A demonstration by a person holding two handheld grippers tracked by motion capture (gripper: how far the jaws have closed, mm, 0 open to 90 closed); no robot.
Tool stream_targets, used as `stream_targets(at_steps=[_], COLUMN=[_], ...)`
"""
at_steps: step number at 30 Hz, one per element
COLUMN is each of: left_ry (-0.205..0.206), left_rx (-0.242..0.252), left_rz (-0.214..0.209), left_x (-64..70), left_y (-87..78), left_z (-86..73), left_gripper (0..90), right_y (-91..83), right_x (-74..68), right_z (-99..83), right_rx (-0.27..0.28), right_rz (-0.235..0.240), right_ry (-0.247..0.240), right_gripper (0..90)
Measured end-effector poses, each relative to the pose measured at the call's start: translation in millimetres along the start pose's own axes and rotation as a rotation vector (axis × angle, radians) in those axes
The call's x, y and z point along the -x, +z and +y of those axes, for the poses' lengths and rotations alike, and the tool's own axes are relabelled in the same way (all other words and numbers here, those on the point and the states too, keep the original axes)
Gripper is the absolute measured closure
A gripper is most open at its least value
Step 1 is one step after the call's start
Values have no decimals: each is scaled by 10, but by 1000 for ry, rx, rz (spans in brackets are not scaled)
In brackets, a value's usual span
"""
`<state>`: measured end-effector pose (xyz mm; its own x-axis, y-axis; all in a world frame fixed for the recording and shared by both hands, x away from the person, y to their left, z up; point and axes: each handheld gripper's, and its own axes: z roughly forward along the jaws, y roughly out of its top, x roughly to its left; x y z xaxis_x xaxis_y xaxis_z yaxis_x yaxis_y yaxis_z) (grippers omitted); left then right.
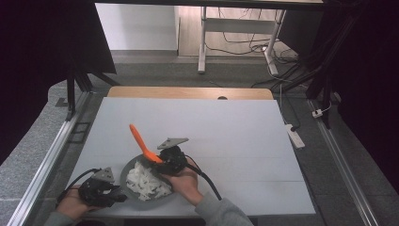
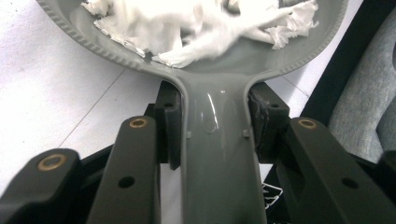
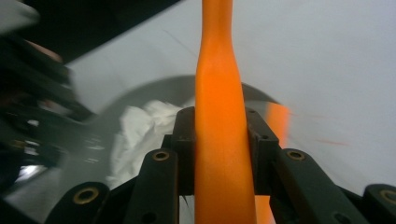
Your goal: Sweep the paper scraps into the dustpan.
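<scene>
A grey pan (image 1: 126, 170) with white shredded pieces (image 1: 148, 181) sits near the table's front edge. My left gripper (image 1: 117, 197) is shut on the pan's handle (image 2: 217, 154), with its pads on both sides; the white pieces (image 2: 196, 23) lie just beyond in the pan (image 2: 299, 60). My right gripper (image 1: 162, 162) hovers over the pan's far right side, shut on an orange spatula (image 1: 139, 139) that slants up and to the left. In the right gripper view the spatula handle (image 3: 218, 93) runs up between the jaws, above the pan (image 3: 163, 91) and its white pieces (image 3: 140, 130).
The white table top (image 1: 226, 127) stretches wide behind and to the right of the pan. A wooden strip (image 1: 188, 92) borders its far edge. A white power strip (image 1: 295, 135) lies on the floor beyond the right edge. Metal rails run along both sides.
</scene>
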<state>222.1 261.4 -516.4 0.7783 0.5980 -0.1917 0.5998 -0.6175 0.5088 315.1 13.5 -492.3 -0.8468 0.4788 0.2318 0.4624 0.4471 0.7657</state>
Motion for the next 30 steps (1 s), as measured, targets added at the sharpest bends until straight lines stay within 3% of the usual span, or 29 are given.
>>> stream_targets(at_steps=[3,6,17,21,30], left_ry=[0,-4,-3,-6,-4], left_rx=[4,12,15,17,27], left_rz=[-2,-8,-9,-9,-6], left_x=[-5,-16,-27,-22,-35], left_y=[10,18,16,10,17], left_z=[-5,-14,-24,-26,-24], left_gripper=[614,614,613,613,614], right_y=[16,-26,-405,-484,-631], right_x=[-85,-72,184,274,492], right_z=[15,25,112,91,0], right_rx=[9,26,96,101,103], right_rz=[21,20,-56,-93,-142], right_ry=[-10,-14,-11,-20,17], right_gripper=[698,697,697,697,697])
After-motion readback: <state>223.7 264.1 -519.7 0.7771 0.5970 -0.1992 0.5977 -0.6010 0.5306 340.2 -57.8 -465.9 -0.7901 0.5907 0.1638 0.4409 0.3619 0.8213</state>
